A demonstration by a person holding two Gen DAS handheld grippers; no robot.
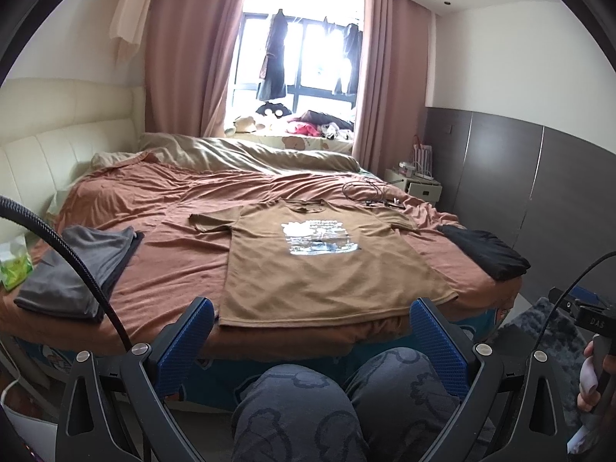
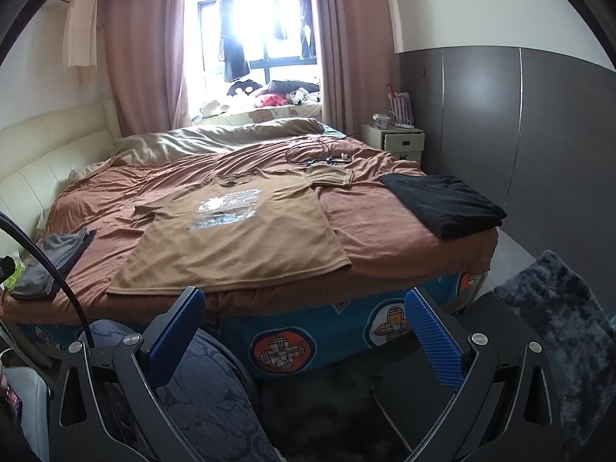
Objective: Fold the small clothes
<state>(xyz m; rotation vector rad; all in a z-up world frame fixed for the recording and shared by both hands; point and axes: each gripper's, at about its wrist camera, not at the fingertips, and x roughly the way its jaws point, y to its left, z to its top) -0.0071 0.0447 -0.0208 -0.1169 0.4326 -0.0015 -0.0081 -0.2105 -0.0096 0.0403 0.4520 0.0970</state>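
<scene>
Straight ahead of the tongs stands a bed [image 1: 161, 208] under a rust-brown sheet, cream padded headboard [image 1: 57, 146] to the left. Beyond it, a bright window [image 1: 304, 50] between pink curtains [image 1: 184, 57] — grey wall panels [image 2: 519, 134] and a white nightstand [image 2: 392, 140] to the right.

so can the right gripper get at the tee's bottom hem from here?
Probably yes. The right gripper is open and empty, held off the bed edge, and the brown t-shirt lies flat with its hem at that near edge. Nothing sits between them.
</scene>
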